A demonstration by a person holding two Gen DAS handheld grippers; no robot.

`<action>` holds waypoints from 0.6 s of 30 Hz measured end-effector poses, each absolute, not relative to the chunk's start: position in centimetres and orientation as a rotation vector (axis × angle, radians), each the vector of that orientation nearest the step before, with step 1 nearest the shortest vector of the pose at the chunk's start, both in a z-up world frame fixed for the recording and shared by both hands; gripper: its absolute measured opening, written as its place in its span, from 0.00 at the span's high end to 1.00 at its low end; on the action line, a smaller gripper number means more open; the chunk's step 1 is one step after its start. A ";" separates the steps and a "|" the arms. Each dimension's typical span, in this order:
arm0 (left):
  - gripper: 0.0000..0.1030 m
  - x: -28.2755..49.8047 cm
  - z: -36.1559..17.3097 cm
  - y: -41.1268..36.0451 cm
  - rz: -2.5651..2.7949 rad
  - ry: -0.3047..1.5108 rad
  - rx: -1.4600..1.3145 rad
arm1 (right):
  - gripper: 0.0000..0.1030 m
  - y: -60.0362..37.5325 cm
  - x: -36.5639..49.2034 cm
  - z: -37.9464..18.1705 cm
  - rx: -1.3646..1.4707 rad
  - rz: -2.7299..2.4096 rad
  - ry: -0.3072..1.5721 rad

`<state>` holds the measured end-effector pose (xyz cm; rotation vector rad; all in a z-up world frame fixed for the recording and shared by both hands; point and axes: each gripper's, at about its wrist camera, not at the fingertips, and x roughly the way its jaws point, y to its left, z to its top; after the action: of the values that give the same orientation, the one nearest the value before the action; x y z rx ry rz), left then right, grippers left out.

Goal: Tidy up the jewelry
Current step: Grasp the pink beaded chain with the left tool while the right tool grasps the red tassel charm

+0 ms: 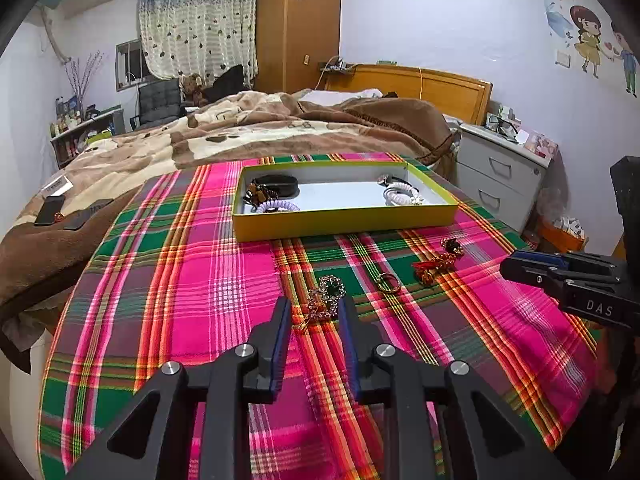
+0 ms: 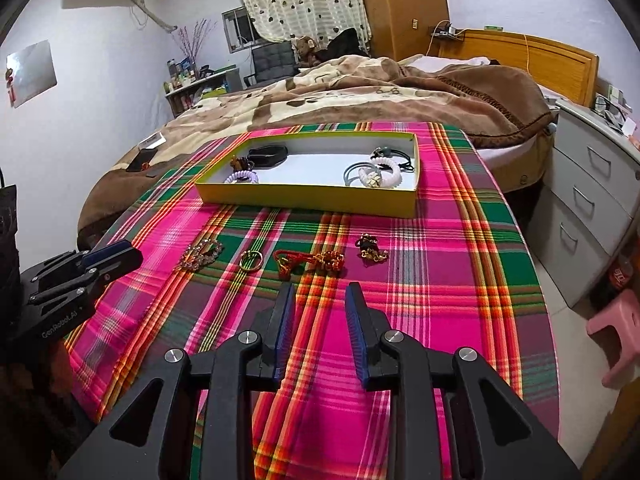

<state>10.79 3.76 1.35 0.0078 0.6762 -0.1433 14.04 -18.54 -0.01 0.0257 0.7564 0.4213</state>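
Blue-padded fingers of the left gripper (image 1: 316,312) stand spread, with a clear gap between them and nothing pinched. The rhinestone brooch (image 1: 326,296) lies on the cloth right at their tips, partly between the two pads; whether either pad touches it cannot be told.

The right gripper (image 2: 320,294) is likewise spread and empty, its tips hanging over bare cloth just short of the red cord charm (image 2: 308,262). No pad presses on anything.

Beyond the brooch, four loose pieces lie in a rough row across the plaid cloth (image 1: 200,280): the brooch at the left, then a gold ring (image 1: 387,282), then the red cord charm, then a dark beaded piece (image 2: 370,246) furthest right.

Further off sits a yellow tray (image 1: 344,224) with a white floor. In its left end lie a dark band (image 2: 267,154), a brown beaded piece (image 1: 260,192) and a lilac spiral tie (image 2: 242,177); in its right end lie white spiral ties (image 2: 380,176) and dark hair ties (image 2: 396,154). The middle of the tray floor is bare.

Behind the table is a bed under a brown blanket (image 1: 280,120).
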 end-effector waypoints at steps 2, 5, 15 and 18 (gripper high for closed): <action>0.75 11.4 1.2 3.9 -0.150 0.687 0.003 | 0.74 -18.4 14.5 -0.1 0.018 0.424 0.761; 0.70 12.2 0.9 3.9 -0.159 0.703 0.001 | 0.72 -18.3 15.2 -0.3 0.007 0.435 0.773; 0.70 16.0 -0.5 3.1 -0.194 0.788 0.026 | 0.61 -16.8 18.3 -1.7 -0.087 0.484 0.823; 0.70 16.9 -1.1 2.9 -0.209 0.822 0.025 | 0.61 -16.2 19.0 -2.1 -0.119 0.495 0.834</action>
<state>16.88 2.87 -1.14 0.0246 0.8220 -0.2086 19.02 -16.24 -2.08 -0.1186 0.8335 0.4952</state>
